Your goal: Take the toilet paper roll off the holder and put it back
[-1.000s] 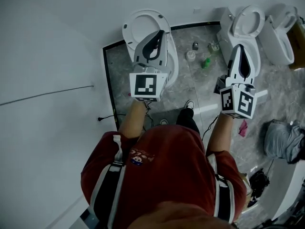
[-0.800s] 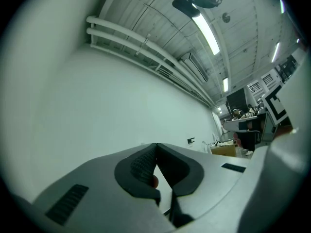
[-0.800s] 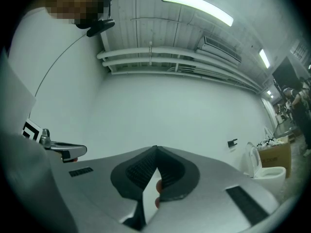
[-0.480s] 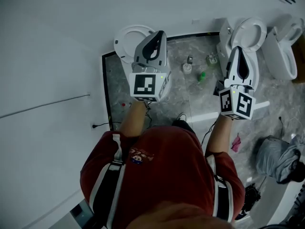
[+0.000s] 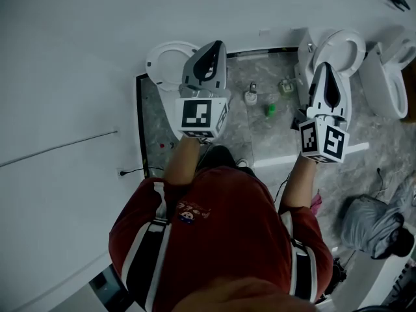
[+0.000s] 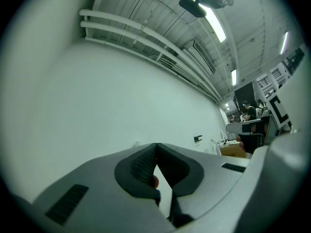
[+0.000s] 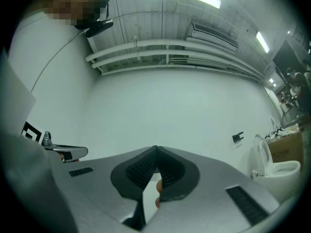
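Note:
No toilet paper roll shows in any view. A small black bracket [image 6: 197, 139] [image 7: 237, 137] sticks out of the white wall far ahead; whether it is the holder I cannot tell. My left gripper [image 5: 211, 47] [image 6: 156, 144] is held out level in front of the person, its jaws closed tip to tip with nothing between them. My right gripper [image 5: 327, 67] [image 7: 155, 148] is held out beside it, also shut and empty. Both point at the bare white wall.
On the grey stone floor a white toilet [image 5: 166, 60] stands left of the left gripper, and two more [image 5: 343, 44] [image 5: 389, 70] stand at the right. Small bottles [image 5: 251, 96] lie between them. A grey bag [image 5: 367, 229] sits lower right. A black cable [image 5: 140, 171] runs along the left wall.
The person has walked forward with both grippers held out, still shut. The left toilet has slid from under the left gripper to its left; bottles and bag have shifted down the picture.

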The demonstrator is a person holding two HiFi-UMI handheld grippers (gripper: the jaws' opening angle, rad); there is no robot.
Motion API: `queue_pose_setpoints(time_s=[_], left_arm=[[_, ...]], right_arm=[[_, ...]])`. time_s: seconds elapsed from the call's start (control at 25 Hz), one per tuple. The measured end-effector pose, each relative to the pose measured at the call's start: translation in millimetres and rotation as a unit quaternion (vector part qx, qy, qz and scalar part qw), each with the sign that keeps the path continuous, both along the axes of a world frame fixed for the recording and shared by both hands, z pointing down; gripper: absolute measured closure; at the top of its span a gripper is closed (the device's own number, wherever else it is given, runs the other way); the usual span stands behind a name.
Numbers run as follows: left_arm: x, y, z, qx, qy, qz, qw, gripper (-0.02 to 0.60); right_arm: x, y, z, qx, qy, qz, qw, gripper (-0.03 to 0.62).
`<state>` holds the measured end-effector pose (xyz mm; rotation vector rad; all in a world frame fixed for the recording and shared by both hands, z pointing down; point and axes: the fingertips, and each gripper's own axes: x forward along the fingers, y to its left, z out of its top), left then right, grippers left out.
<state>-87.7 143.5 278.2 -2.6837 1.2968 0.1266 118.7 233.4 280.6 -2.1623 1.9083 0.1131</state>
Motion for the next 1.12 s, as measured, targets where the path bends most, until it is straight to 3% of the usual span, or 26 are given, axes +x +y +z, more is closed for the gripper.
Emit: queue_pose_setpoints(time_s=[0.44,0.8,1.12], left_arm=[[18.3,-88.4,14.1,-0.001,0.010,-0.006,0.9999,0.563],[15.0,-244.4,5.5,0.003,0.040,-0.039,0.9985,0.563],[17.5,-349.5,9.4,-0.009,0.037,-0.037,0.9986,0.563]], right_arm=[[15.9,-95.0,9.0,-0.001,0.008,-0.014,1.000,0.586],[14.0,-259.9,-6.3,-0.005,0.032,-0.041,0.999,0.586],[12.1,-371.6,-10.1,-0.014,0.041,-0.051,0.998,0.586]])
